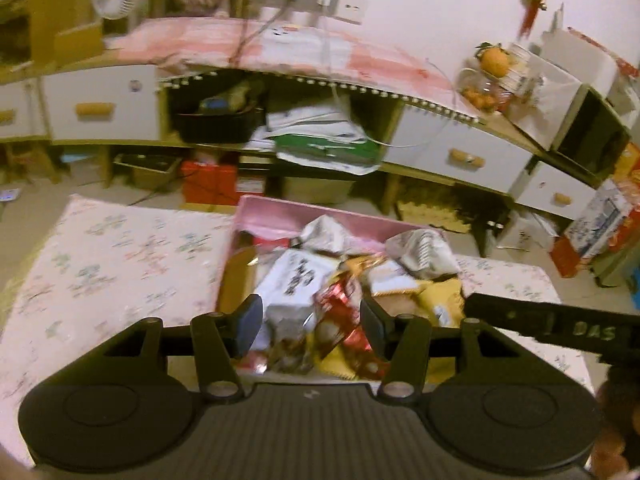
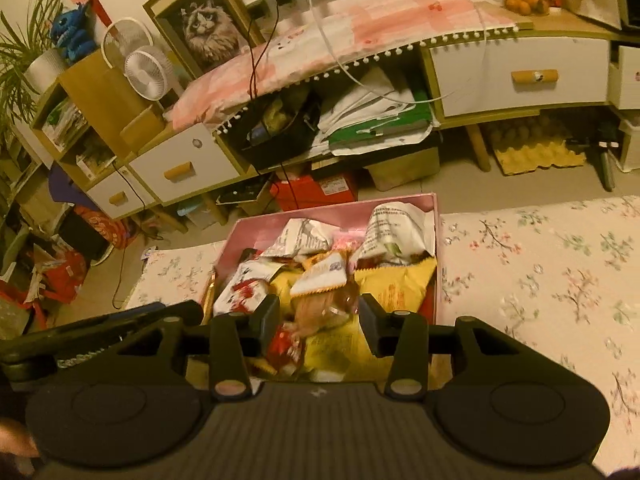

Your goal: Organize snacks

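Both claws hover, angled downward, over a pink box [image 2: 436, 248] heaped with snack packets [image 2: 320, 276] on a flower-patterned surface [image 2: 540, 264]. The left claw [image 1: 312, 324] gapes partway, empty, a white packet [image 1: 292, 280] just ahead. The right claw [image 2: 320, 320] stands narrower; whether it grips the clear-wrapped pastry [image 2: 324, 308] between its fingers is unclear. Judged step: sorting inside the box. Next, settle on one packet and close.

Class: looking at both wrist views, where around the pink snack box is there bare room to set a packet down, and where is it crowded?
Free: the floral cloth left of the pink box, and the cloth right of it. Crowded: inside the box, heaped with snack packets.
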### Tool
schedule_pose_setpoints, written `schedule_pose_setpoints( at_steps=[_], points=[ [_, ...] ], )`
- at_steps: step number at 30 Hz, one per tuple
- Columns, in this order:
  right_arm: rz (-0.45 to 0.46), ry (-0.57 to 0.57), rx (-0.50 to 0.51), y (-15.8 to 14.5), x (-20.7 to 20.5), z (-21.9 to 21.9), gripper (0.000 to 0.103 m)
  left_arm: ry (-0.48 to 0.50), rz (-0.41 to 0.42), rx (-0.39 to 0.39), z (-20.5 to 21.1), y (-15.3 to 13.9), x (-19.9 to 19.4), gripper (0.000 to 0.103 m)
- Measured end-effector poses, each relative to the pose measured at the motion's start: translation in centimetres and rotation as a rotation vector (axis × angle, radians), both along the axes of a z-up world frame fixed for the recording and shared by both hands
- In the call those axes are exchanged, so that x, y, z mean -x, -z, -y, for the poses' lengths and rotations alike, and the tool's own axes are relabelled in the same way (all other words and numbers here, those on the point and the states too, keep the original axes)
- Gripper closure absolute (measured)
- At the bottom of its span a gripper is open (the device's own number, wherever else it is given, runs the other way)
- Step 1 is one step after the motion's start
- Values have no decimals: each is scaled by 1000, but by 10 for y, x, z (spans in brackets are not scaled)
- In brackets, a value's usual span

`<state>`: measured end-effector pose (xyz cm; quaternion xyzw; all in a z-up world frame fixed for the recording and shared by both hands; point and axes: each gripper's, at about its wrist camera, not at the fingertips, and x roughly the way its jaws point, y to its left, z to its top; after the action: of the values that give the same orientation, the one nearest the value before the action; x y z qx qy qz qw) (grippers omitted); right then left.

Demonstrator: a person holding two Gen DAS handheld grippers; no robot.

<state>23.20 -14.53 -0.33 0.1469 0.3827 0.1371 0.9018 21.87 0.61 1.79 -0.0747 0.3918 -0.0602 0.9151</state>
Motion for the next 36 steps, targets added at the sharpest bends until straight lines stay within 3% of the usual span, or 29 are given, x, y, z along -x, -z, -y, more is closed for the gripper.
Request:
schedule_pose_setpoints(
  at_steps=[7, 16, 20, 22, 26, 30, 36],
  points=[
    [14, -6, 10, -16, 40, -9, 56, -52, 20, -40, -6, -21, 43, 44],
    [50, 29, 35, -29, 92, -14, 53, -51, 41, -93, -8, -39, 101, 43],
    [75, 37, 51, -30, 111, -18, 49, -49, 64, -130, -8, -42, 121, 33],
    [91, 38, 60, -31, 122, -19, 37, -49, 78, -150, -9, -42, 133, 23],
    [129, 47, 64, -31, 143, -21, 27, -72, 84, -144, -15, -45, 150, 19],
    [158, 78, 84, -32, 155, -24, 2, -58, 110, -171, -8, -50, 164, 8],
    [199, 78, 194, -37, 160, -32, 0, -75, 132, -209, -4, -51, 169, 0]
  ],
)
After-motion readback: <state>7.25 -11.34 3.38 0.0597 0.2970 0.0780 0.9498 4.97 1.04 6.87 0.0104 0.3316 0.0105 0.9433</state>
